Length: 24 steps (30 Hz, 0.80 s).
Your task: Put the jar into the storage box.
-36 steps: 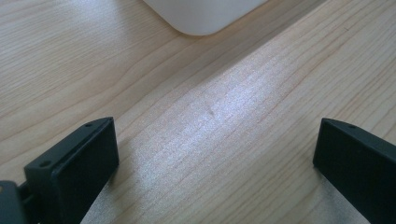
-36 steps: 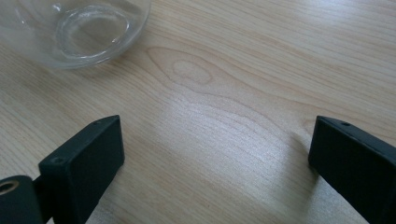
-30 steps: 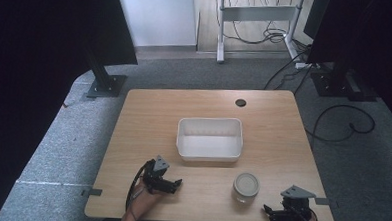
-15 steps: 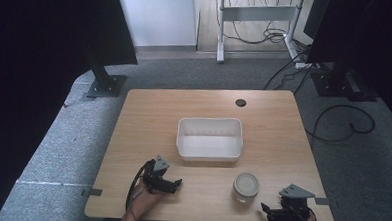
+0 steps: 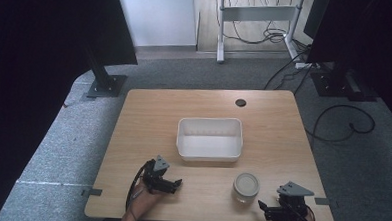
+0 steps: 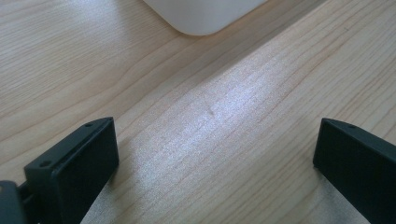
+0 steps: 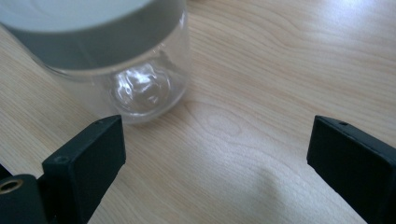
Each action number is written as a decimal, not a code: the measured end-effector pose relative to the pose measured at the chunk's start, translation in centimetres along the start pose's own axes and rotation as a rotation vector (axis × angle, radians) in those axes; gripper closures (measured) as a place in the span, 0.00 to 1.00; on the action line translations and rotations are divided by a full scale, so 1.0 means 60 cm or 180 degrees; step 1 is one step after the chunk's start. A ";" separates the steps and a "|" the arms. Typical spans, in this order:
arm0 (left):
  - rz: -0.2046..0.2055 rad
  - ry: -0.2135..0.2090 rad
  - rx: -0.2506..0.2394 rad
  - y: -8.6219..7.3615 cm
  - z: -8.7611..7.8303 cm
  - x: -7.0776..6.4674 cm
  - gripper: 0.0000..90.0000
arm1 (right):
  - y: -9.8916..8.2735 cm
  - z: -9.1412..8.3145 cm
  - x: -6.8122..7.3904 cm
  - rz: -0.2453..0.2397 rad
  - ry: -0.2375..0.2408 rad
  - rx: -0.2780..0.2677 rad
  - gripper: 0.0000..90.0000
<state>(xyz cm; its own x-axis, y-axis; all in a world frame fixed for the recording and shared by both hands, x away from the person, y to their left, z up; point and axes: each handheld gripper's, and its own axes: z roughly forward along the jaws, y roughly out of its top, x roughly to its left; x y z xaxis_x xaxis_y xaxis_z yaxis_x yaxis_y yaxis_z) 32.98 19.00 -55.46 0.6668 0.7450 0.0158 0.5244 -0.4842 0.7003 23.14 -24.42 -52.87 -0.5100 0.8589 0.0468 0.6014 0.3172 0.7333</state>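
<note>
Near the front edge of the wooden table (image 5: 149, 113), the left gripper (image 5: 173, 183) rests with its jaws spread wide and holding nothing, pointed toward a corner of the white plastic bin (image 5: 209, 153) at the table's middle. At the front right, the right gripper (image 5: 263, 207) is likewise wide open and empty, just beside a clear glass jar (image 5: 245, 187) with a grey lid (image 7: 88, 28), which stands upright in front of the bin.
</note>
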 end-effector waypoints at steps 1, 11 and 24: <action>0.0000 0.0000 0.0000 0.000 0.000 0.000 0.00 | 0.002 0.000 0.001 -0.0007 0.0005 -0.0011 0.05; 0.0000 0.0000 0.0000 0.000 0.000 0.000 0.00 | 0.021 0.003 0.016 -0.0149 0.0065 -0.0089 0.04; 0.0000 0.0000 0.0000 0.000 0.000 0.000 0.00 | 0.030 0.012 0.032 -0.0287 0.0211 -0.0117 0.04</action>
<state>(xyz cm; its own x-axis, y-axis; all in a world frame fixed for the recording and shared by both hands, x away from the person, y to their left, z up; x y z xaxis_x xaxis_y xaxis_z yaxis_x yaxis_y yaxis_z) 32.98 19.00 -55.46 0.6669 0.7450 0.0158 0.5244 -0.4843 0.7003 23.70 -21.94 -51.94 -0.6013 0.7987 0.0234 0.5290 0.3760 0.7608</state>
